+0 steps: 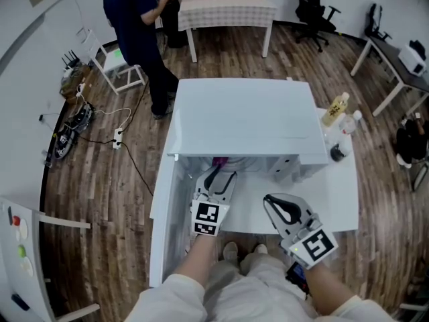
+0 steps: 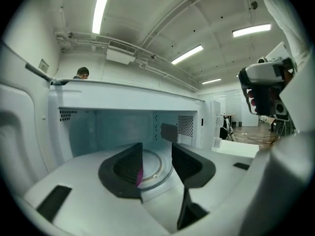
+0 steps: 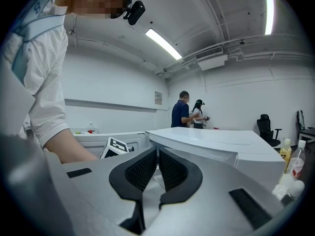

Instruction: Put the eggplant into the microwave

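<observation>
The white microwave point(image 1: 241, 116) stands on the white table with its door point(image 1: 159, 213) swung open to the left. A bit of the purple eggplant point(image 1: 219, 160) shows just inside the opening; in the left gripper view it is a magenta sliver point(image 2: 140, 175) behind the left jaw, by the glass turntable point(image 2: 158, 167). My left gripper point(image 1: 220, 178) point(image 2: 156, 155) is at the mouth of the oven, jaws apart with nothing between them. My right gripper point(image 1: 276, 203) point(image 3: 158, 156) hangs in front of the microwave's right half, jaws together and empty.
Bottles point(image 1: 335, 109) and a dark cap point(image 1: 337, 154) stand on the table right of the microwave. A person in dark blue point(image 1: 137, 25) stands by a cloth-covered table point(image 1: 224, 9) at the back. Cables point(image 1: 100, 129) lie on the wooden floor at left.
</observation>
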The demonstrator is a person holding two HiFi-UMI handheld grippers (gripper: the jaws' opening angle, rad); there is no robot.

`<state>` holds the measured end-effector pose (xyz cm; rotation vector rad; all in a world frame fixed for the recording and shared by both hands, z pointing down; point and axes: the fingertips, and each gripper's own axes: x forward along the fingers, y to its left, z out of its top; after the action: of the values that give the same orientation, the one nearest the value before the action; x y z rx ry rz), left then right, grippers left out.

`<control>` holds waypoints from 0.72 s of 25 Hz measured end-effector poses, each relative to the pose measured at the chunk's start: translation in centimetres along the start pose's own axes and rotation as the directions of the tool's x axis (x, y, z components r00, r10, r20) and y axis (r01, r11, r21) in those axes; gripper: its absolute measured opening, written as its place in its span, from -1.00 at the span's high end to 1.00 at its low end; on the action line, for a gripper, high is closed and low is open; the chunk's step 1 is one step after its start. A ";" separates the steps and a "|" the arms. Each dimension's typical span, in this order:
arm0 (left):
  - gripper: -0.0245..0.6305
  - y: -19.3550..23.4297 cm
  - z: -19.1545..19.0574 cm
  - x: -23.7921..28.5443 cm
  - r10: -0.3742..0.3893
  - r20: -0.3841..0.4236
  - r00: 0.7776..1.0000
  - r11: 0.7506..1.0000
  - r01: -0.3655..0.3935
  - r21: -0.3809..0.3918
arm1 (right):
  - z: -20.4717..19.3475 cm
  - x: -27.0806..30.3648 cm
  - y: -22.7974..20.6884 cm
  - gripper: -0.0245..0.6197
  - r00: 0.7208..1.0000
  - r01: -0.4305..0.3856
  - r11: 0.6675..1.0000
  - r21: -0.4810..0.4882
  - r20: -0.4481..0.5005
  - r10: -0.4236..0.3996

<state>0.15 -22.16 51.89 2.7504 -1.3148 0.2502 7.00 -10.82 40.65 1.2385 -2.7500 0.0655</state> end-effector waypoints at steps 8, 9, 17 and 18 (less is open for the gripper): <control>0.69 -1.6 2.9 -2.0 -0.033 0.050 0.998 0.999 0.033 0.010 | 0.4 -0.9 -0.1 0.81 1.000 0.005 1.000 -0.009 0.016 -0.005; 0.72 -1.8 3.2 -2.2 -0.038 0.056 0.998 0.999 0.037 0.006 | 0.5 -1.1 -0.1 0.81 1.000 0.006 1.000 -0.009 0.016 -0.006; 0.91 -4.4 6.3 -4.9 -0.078 0.117 0.990 0.997 0.078 0.003 | 0.9 -2.2 0.4 0.81 1.000 -0.003 1.000 -0.027 0.024 0.004; 0.92 -4.8 6.9 -5.2 -0.080 0.130 0.988 0.997 0.080 0.005 | 1.0 -2.4 0.4 0.81 1.000 -0.004 1.000 -0.028 0.026 0.004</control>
<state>1.40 -16.14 44.18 2.8551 -1.2276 0.0664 8.19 -8.88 39.31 1.2358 -2.7655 0.0120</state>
